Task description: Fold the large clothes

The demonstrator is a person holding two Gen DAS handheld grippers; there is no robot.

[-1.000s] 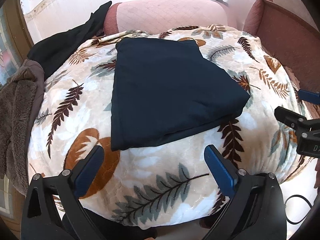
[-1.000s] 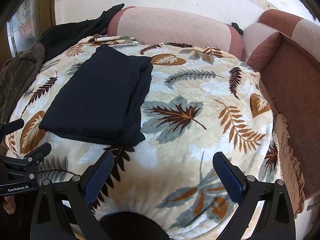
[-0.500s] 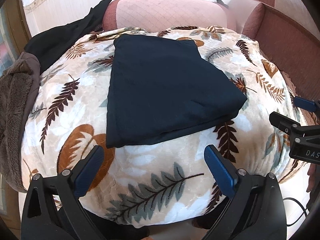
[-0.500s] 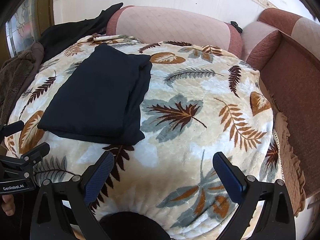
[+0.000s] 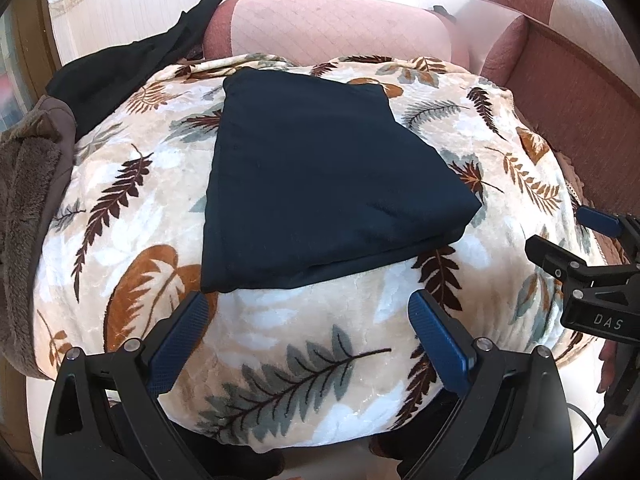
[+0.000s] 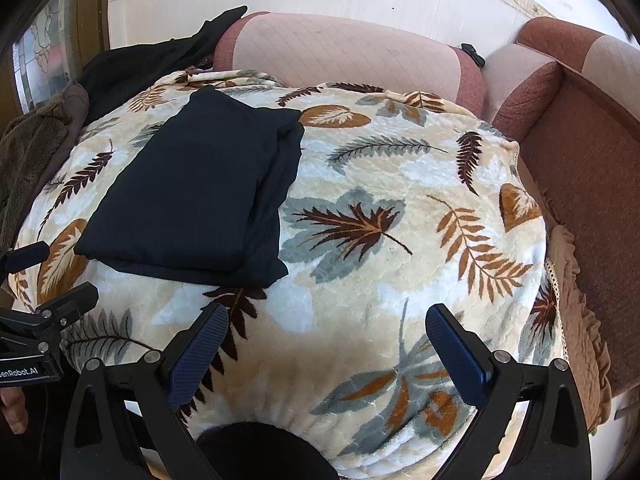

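**Folded garment ahead of two empty grippers**

Lying flat on the leaf-print blanket (image 5: 132, 216), the dark garment (image 5: 320, 184) is already a layered, roughly rectangular stack, so the folding looks nearly or fully done. The left gripper (image 5: 310, 332) stands with jaws spread wide and empty; the garment's near edge sits just beyond its fingertips, almost straight ahead, with the near-left corner just ahead of the left fingertip. The right gripper (image 6: 326, 342) is likewise spread and holding nothing; from it the garment (image 6: 200, 188) lies ahead and to the left, long axis running away from the jaws. The left hand is nearer, I judge. Any further fold would likely start at that near edge.
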